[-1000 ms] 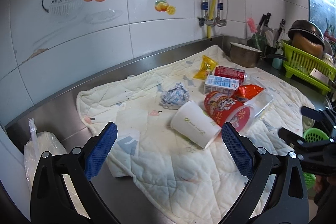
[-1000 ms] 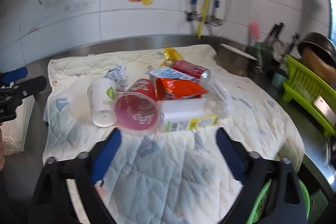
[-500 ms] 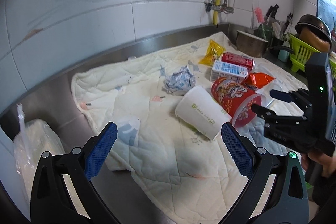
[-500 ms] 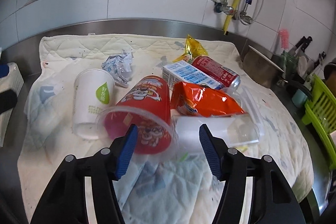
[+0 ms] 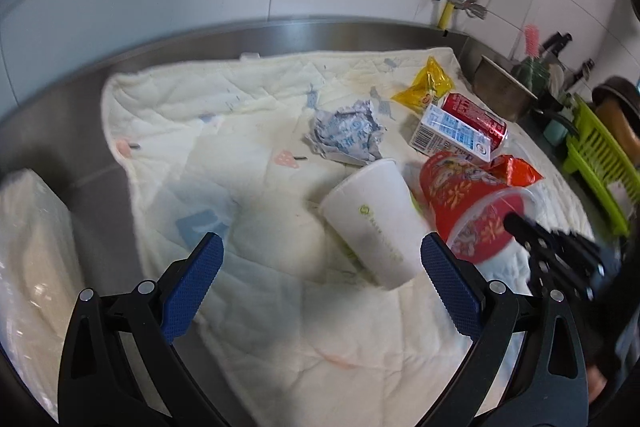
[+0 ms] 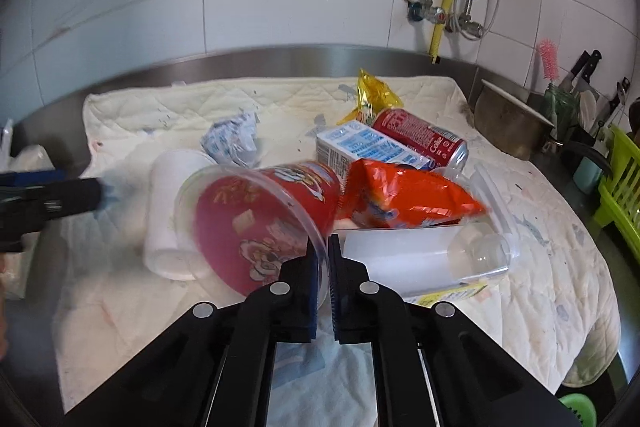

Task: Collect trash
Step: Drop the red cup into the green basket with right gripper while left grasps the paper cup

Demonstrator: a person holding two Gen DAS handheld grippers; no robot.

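Steel tabletop (image 5: 60, 99) carries a quilted cream cloth (image 6: 560, 247) spread wide, which reads as a catch-all so the litter stays gathered in one heap instead of sliding on bare metal. On its middle lies the rubbish, tipped and overlapping: a red printed noodle cup (image 6: 256, 223) on its side with a clear rim facing the right wrist camera, a white paper cup (image 5: 376, 219) touching it, a clear plastic tub (image 6: 424, 259), an orange snack bag (image 6: 400, 199), a blue-and-white milk carton (image 6: 360, 143), a red cola can (image 6: 420, 135), a crumpled blue-printed wrapper (image 5: 344, 135) and a yellow packet (image 6: 372, 95) farthest back. The right tongs (image 6: 323, 247) are clamped on the noodle cup's thin rim, probably the only edge narrow enough to pinch. The left tongs (image 5: 316, 267) stand wide apart, holding nothing, poised near the paper cup.
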